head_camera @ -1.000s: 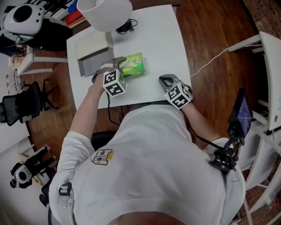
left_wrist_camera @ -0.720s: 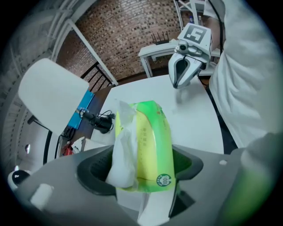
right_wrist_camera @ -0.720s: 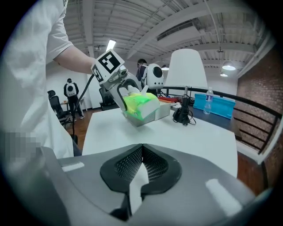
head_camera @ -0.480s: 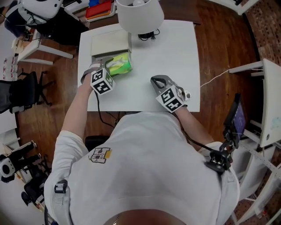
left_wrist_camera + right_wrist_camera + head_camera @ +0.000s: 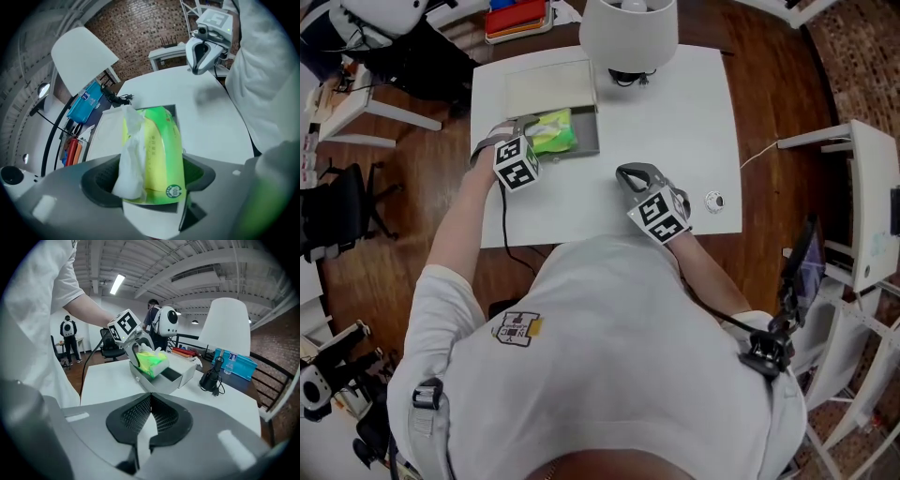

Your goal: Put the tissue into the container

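Observation:
A green tissue pack (image 5: 553,132) with a white tissue sticking out sits between the jaws of my left gripper (image 5: 532,129), which is shut on it. In the left gripper view the pack (image 5: 159,150) hangs tilted over the open grey drawer (image 5: 171,110) of the white container (image 5: 546,86). From the right gripper view, the pack (image 5: 152,359) rests at the drawer (image 5: 161,379) with the left gripper (image 5: 136,350) above it. My right gripper (image 5: 628,174) hovers over the table's middle, its jaws (image 5: 149,420) shut with nothing between them.
A white lamp shade (image 5: 628,28) stands behind the container, its black base and cord (image 5: 212,378) on the table. A small round object (image 5: 714,201) lies near the table's right edge. A blue box (image 5: 234,365) and coloured items sit beyond the far edge.
My left gripper has carried the tissue pack across the table to the container's open drawer. The right gripper has drifted the same way, staying shut.

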{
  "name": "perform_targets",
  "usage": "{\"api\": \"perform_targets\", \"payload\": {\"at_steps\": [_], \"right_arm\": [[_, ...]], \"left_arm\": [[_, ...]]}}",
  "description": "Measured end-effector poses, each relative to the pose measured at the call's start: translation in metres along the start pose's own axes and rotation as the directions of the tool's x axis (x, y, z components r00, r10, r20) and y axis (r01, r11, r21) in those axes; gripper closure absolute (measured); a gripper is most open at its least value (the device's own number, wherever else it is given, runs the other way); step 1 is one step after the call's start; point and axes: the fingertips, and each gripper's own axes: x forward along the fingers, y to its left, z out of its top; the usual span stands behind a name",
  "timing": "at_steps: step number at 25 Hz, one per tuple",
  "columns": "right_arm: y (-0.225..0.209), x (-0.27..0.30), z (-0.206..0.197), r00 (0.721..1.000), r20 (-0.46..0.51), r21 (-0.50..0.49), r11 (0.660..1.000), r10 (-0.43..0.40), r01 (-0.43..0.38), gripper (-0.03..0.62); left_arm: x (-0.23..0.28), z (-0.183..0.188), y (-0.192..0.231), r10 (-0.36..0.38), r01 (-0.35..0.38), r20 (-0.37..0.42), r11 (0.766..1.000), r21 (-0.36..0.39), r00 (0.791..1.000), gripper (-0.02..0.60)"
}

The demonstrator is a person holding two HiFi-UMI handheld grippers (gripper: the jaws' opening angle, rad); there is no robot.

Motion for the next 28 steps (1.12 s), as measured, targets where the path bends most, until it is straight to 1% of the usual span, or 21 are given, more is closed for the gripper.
{"api": "perform_targets", "payload": {"at_steps": [4,10,15,19,24,28], "right_arm": [[0.006,0.007,0.007,0.999,-0.014,0.016,0.999,-0.039,0.04,0.594],[0.013,0.012,0.012,0.996,-0.042,0.032,0.997,-0.072,0.074,0.594],[0.017,0.014,0.013,0.994,-0.064,0.04,0.995,-0.085,0.088,0.594],[0.02,0.014,0.01,0.992,-0.079,0.052,0.994,-0.095,0.099,0.594],[0.019,0.017,0.008,0.991,-0.086,0.061,0.992,-0.101,0.106,0.594],[0.021,0.021,0.008,0.991,-0.089,0.058,0.993,-0.098,0.103,0.594]], "left_arm": [[0.012,-0.012,0.001,-0.049,0.048,0.01,0.998,0.03,0.999,0.222],[0.027,-0.018,-0.002,-0.112,0.111,0.012,0.991,0.08,0.994,0.222],[0.047,-0.025,-0.003,-0.151,0.153,-0.026,0.981,0.121,0.988,0.221],[0.058,-0.026,-0.005,-0.158,0.161,-0.03,0.975,0.152,0.987,0.213],[0.062,-0.025,-0.005,-0.163,0.161,0.002,0.977,0.14,0.987,0.206],[0.06,-0.024,-0.004,-0.148,0.143,0.031,0.982,0.125,0.988,0.206]]}}
